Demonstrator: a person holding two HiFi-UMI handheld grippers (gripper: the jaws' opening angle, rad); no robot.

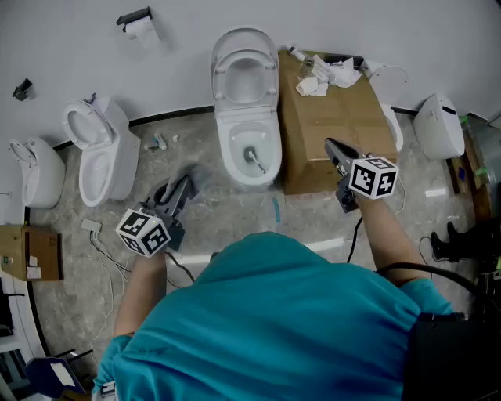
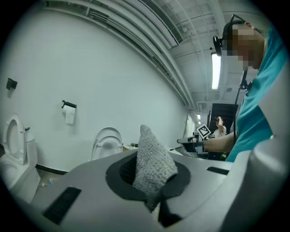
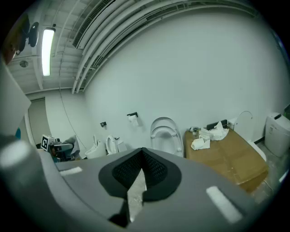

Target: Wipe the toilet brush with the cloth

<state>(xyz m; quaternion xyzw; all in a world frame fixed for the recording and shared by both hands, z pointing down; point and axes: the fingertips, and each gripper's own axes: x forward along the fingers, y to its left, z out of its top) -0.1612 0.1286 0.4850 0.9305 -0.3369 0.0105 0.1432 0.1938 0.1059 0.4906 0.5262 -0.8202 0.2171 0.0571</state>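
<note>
The toilet brush (image 1: 254, 159) rests inside the bowl of the middle white toilet (image 1: 246, 102), whose lid is up. A grey knitted cloth (image 2: 152, 159) sticks up between the jaws of my left gripper (image 1: 183, 189), which is shut on it. That gripper hovers low to the left of the toilet, and the cloth (image 1: 190, 181) looks blurred in the head view. My right gripper (image 1: 331, 146) is shut with nothing between its pads (image 3: 149, 168). It hangs over the front edge of the cardboard box (image 1: 329, 125), to the right of the toilet.
White crumpled paper (image 1: 329, 74) and small items lie on the box's far end. Two more toilets (image 1: 98, 149) stand at the left, and a white tank (image 1: 438, 125) at the right. A toilet roll holder (image 1: 137, 22) is on the wall. Cables trail on the floor (image 1: 102, 251).
</note>
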